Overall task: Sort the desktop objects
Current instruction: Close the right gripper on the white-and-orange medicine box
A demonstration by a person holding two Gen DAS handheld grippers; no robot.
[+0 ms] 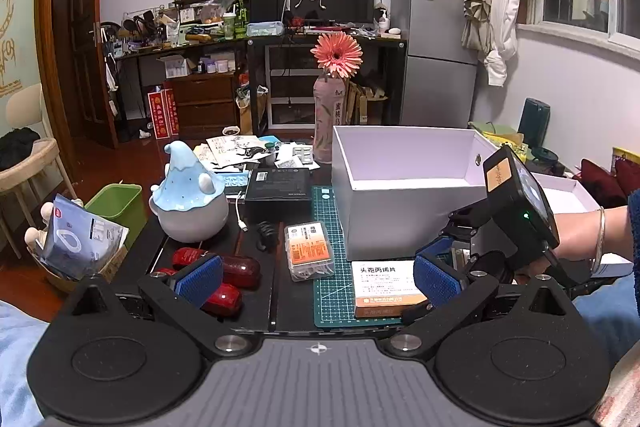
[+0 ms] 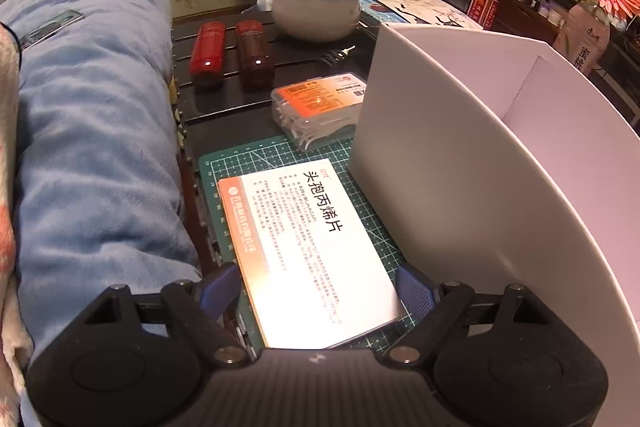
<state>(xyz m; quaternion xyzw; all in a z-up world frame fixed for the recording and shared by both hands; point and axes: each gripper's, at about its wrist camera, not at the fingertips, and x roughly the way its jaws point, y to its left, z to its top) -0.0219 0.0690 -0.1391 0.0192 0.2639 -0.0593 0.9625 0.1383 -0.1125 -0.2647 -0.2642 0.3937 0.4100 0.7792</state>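
A white and orange medicine box (image 2: 312, 247) lies flat on the green cutting mat (image 2: 248, 163), close to the big white open box (image 2: 460, 167). My right gripper (image 2: 318, 291) straddles its near end from above, and both blue pads sit against its long sides. In the left wrist view the same medicine box (image 1: 384, 287) lies ahead to the right, with a hand (image 1: 580, 239) on the right gripper above it. My left gripper (image 1: 319, 279) hovers open over the table's front edge with nothing in it. A clear case with an orange label (image 1: 310, 255) and two red bottles (image 1: 236, 271) lie nearby.
A blue-hatted ceramic jar (image 1: 188, 203), a black box (image 1: 278, 185) and loose papers fill the back left. A bottle with a pink flower (image 1: 326, 115) stands behind the white box (image 1: 404, 187). A blue blanket (image 2: 92, 127) lies along the table's near side. A green bin (image 1: 116, 203) stands left.
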